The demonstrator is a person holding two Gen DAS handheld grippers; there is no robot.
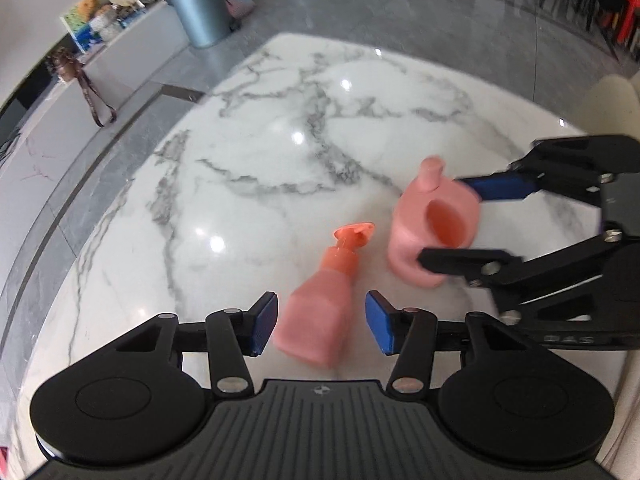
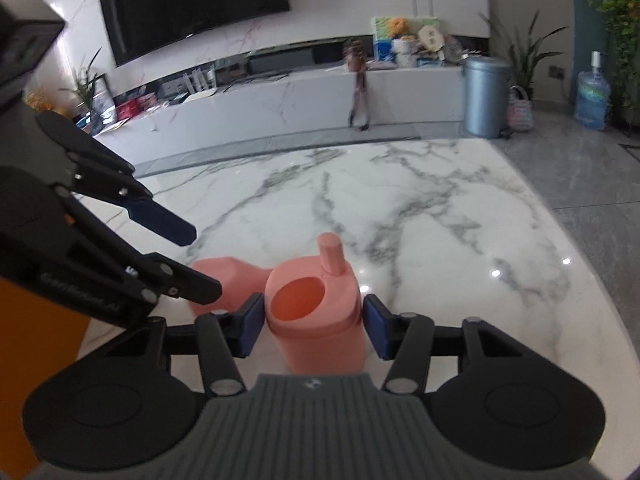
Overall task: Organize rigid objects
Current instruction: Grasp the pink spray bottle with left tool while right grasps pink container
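pump bottle [image 1: 316, 312], jug [image 1: 432, 224] mid-table | marble table [image 1: 280, 140] far half bare

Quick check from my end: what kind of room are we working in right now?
Most likely a home living room. A large wall-mounted TV hangs above a long low media console, and potted plants stand by a metal bin. The work surface is a marble-patterned table.

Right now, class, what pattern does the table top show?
White marble with grey veins, clearest in the left wrist view.
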